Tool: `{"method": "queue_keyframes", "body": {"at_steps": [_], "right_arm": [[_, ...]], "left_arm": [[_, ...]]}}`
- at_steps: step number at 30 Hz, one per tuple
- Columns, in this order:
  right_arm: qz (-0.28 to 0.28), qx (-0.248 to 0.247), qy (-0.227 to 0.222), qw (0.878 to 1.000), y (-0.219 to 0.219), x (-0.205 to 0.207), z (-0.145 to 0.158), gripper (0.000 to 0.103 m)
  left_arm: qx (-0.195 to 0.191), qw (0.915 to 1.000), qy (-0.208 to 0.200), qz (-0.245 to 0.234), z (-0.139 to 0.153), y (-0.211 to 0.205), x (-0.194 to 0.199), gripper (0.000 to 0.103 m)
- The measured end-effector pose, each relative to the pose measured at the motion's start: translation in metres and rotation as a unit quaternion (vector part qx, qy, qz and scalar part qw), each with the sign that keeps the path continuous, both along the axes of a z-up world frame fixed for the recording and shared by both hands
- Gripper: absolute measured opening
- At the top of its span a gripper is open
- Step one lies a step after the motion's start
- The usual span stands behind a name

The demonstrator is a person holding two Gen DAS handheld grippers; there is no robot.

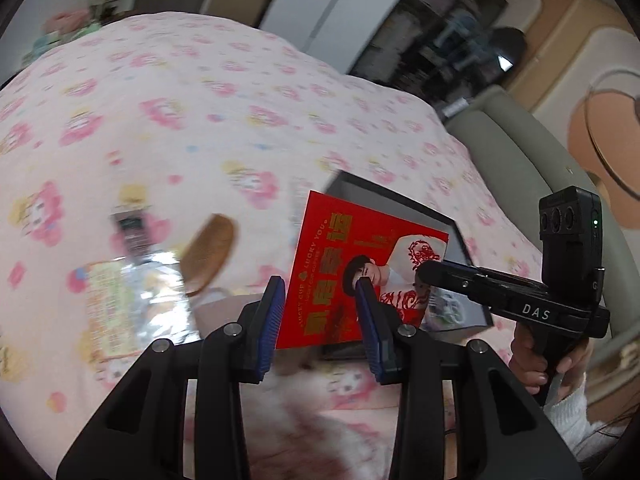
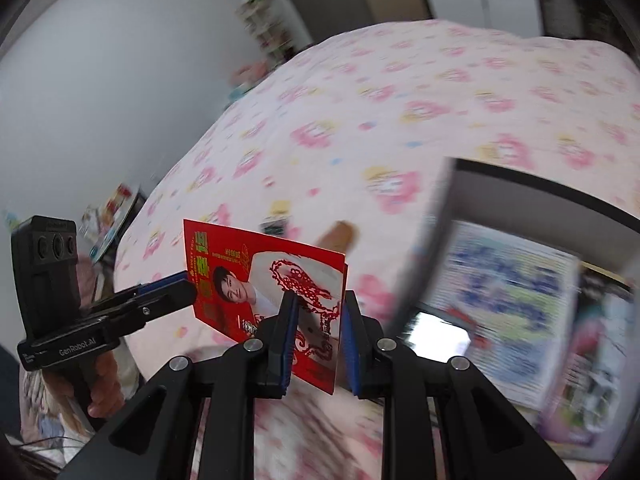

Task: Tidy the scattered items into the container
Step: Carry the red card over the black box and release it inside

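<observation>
A red printed card with a man's photo is held in the air between both grippers, over a pink flowered bed. My left gripper has its jaws wide apart around the card's left end. My right gripper stands with its jaws around the card's right end, the gap wider than the card. In the left wrist view the right gripper's fingers reach the card's right edge. A dark open box lies behind the card; it also shows in the right wrist view, holding printed packets.
A brown wooden comb, a silver foil packet and a small dark packet lie on the bedspread at left. A grey padded bed edge runs along the right. Shelves and a wardrobe stand beyond the bed.
</observation>
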State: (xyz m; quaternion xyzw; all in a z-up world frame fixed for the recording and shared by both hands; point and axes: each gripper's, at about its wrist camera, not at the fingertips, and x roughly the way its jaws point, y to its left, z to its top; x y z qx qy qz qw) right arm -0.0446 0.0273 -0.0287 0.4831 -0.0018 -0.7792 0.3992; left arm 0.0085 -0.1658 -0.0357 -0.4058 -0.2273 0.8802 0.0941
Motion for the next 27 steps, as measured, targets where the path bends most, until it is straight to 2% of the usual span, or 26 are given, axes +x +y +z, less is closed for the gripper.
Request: {"method": "queue_keyframes", "body": {"at_steps": [4, 9, 11, 14, 18, 21, 25, 27], "right_arm": [[-0.055, 0.025, 0.008, 0.998, 0.059, -0.024, -0.001, 0.02], [-0.09, 0.05, 0.004, 0.995, 0.103, -0.063, -0.013, 0.021], [-0.1, 0.056, -0.001, 0.993, 0.109, -0.078, -0.023, 0.021], [-0.115, 0.07, -0.014, 0.991, 0.113, -0.099, -0.041, 0.021], [-0.111, 0.091, -0.009, 0.99, 0.104, -0.122, -0.049, 0.021], [-0.112, 0.074, -0.016, 0.991, 0.104, -0.133, -0.052, 0.021], [-0.136, 0.03, -0.034, 0.99, 0.113, -0.139, -0.058, 0.021], [-0.128, 0.036, -0.032, 0.991, 0.109, -0.14, -0.06, 0.021]], "left_arm": [[-0.004, 0.9982, -0.003, -0.06, 0.002, 0.064, -0.039, 0.036], [-0.018, 0.9949, -0.024, -0.096, -0.011, 0.12, -0.083, 0.036], [-0.023, 0.9942, -0.038, -0.097, -0.021, 0.133, -0.098, 0.036], [-0.05, 0.9926, -0.06, -0.093, -0.035, 0.148, -0.124, 0.036], [-0.081, 0.9888, -0.095, -0.083, -0.052, 0.157, -0.155, 0.036], [-0.097, 0.9848, -0.123, -0.075, -0.067, 0.161, -0.166, 0.036], [-0.095, 0.9805, -0.161, -0.061, -0.089, 0.162, -0.172, 0.036], [-0.098, 0.9788, -0.173, -0.05, -0.097, 0.167, -0.172, 0.036]]}}
